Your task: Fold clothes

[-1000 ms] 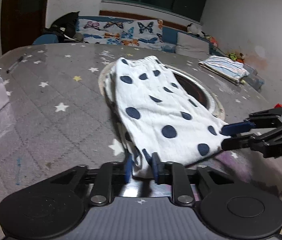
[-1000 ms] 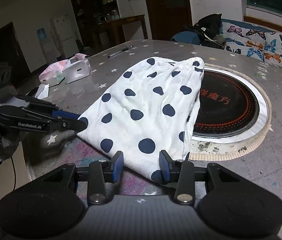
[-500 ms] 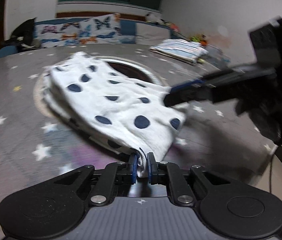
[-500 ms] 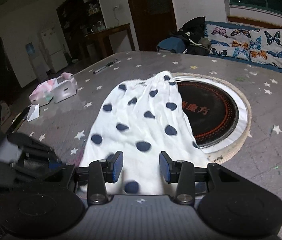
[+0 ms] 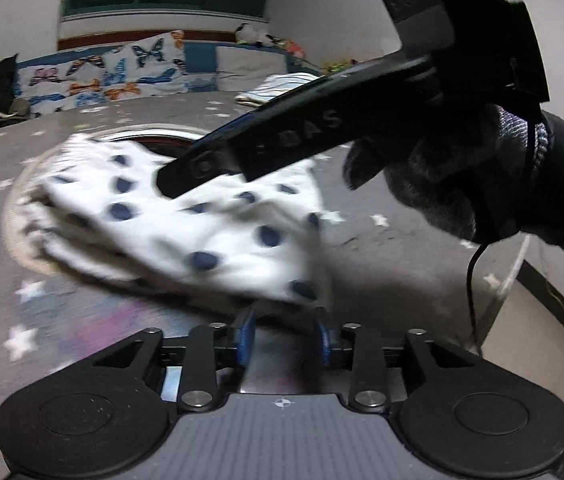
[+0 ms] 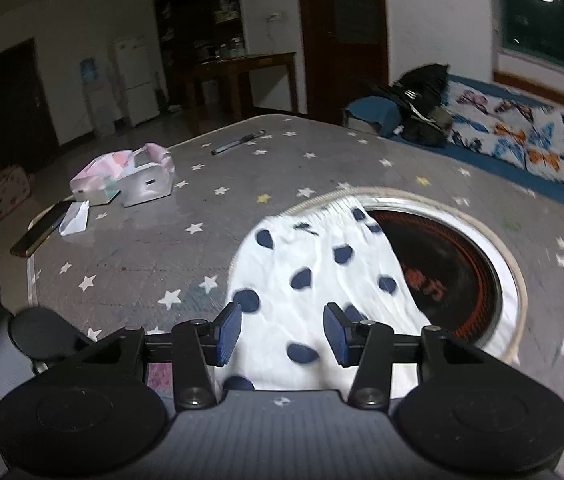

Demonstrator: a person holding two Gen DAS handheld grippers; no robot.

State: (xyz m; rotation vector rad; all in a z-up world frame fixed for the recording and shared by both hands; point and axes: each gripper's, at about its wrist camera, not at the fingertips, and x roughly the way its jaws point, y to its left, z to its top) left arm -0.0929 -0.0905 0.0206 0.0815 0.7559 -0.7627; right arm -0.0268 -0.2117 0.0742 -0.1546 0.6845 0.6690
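While the spotted cloth (image 6: 321,280) lies on the grey starred table (image 6: 142,248), its far end over the rim of the round black hob (image 6: 449,264), we see both grippers at its near edge. Our left gripper (image 5: 283,336) has its fingers (image 5: 245,336) spreading, the blurred hem just beyond them and nothing pinched. Our right gripper (image 6: 283,332) is also spreading, its fingers (image 6: 229,330) apart above the cloth without pressing it. From the left wrist, the right gripper reaches over the cloth, held by a gloved hand (image 5: 453,172).
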